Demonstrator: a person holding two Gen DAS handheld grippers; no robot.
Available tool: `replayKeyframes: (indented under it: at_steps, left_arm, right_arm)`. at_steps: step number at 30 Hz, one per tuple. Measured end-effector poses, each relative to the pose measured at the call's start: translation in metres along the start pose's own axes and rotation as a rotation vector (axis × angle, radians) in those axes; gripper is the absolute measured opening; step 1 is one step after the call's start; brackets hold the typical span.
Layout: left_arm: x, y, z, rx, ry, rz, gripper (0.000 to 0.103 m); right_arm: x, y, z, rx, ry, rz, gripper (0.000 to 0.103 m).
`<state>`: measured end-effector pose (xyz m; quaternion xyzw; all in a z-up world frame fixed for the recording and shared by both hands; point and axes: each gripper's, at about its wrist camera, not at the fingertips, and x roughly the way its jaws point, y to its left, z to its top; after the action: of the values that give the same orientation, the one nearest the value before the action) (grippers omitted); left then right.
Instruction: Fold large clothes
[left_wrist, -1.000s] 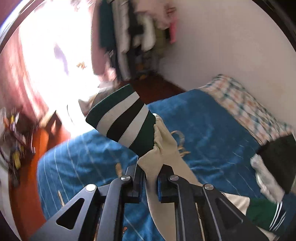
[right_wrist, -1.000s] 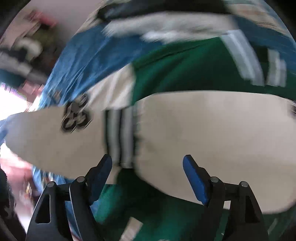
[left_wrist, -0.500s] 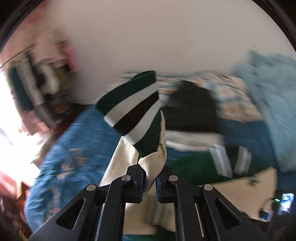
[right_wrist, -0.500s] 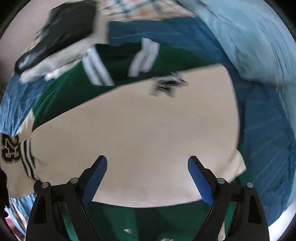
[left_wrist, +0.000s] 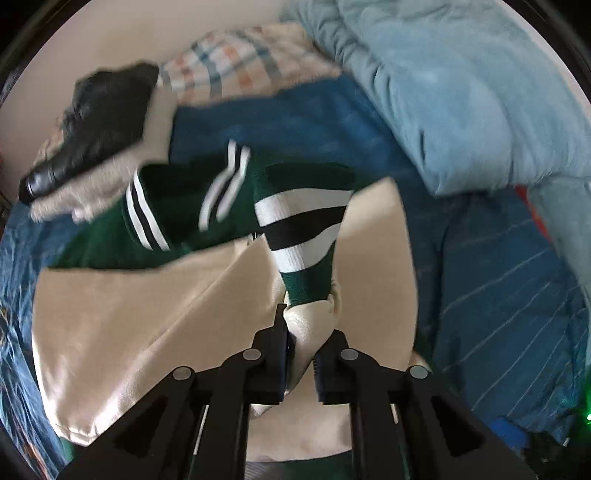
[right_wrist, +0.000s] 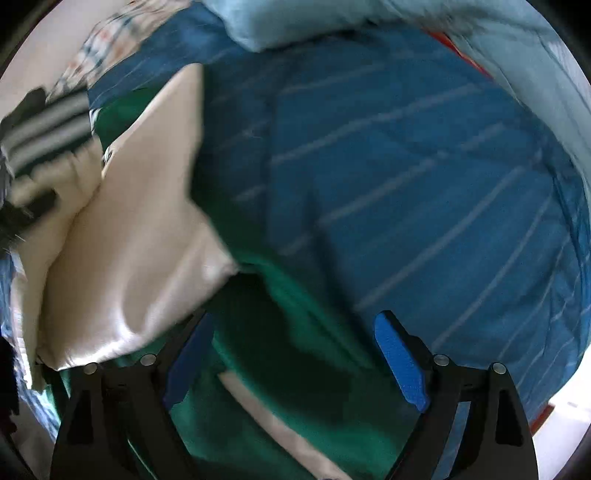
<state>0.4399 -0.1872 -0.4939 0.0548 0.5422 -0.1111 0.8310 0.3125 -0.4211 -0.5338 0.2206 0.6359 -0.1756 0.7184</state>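
Currently one varsity jacket (left_wrist: 122, 317), green-bodied with cream sleeves, lies spread on the blue striped bedspread (left_wrist: 495, 295). The left gripper (left_wrist: 300, 350) has its jaws drawn narrow and clamped on one cream sleeve just behind the striped cuff (left_wrist: 303, 236), which stands up beyond the fingertips, banded green, white and black.

The right gripper (right_wrist: 295, 365) has its jaws spread wide with nothing between them; its two blue pads (right_wrist: 400, 365) hang over the green body of the jacket (right_wrist: 295, 332), near its right edge. Contact with the fabric cannot be determined.

Counted items: one jacket, two grippers, one light blue duvet (left_wrist: 461, 92) at the far right, one checked pillow (left_wrist: 236, 59) at the far side, one black garment (left_wrist: 99, 118) at the far left resting on a pale fleecy item.

Both views are motion-blurred. The near hem of the jacket is cut off behind the gripper bodies in both views.

Only the left wrist view shows the clamped sleeve clearly, along with the striped collar area (left_wrist: 147, 218). Only the right wrist view shows the open stretch of bedspread (right_wrist: 406, 166) right of the jacket.
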Motion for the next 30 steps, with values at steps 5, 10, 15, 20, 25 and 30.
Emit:
replayKeyframes:
  at_steps: [5,10,15,20,25,30]
  left_arm:
    - [-0.012,0.008,-0.008,-0.038,0.017,-0.028,0.103]
    - [-0.048,0.039,-0.03,-0.058,-0.028,0.016,0.103]
    - [-0.072,0.109,-0.071,-0.095,-0.025,0.223,0.103]
    - [-0.051,0.19,-0.134,-0.175,0.144,0.49,0.103]
    - [-0.016,0.25,-0.168,-0.331,0.235,0.629,0.103]
    - [0.022,0.28,-0.165,-0.432,0.287,0.698,0.103]
  right_arm:
    - [-0.015,-0.03,0.007,0.055,0.03,0.12,0.09]
    - [-0.027,-0.034,0.022,0.074,0.057,0.235,0.09]
    - [-0.012,-0.003,0.029,-0.087,0.072,0.129,0.09]
    - [0.035,0.03,0.038,-0.31,0.138,0.028,0.09]
    - [0.07,0.05,0.047,-0.362,0.167,0.05,0.036]
    - [0.057,0.0,0.071,-0.075,0.06,0.13,0.033]
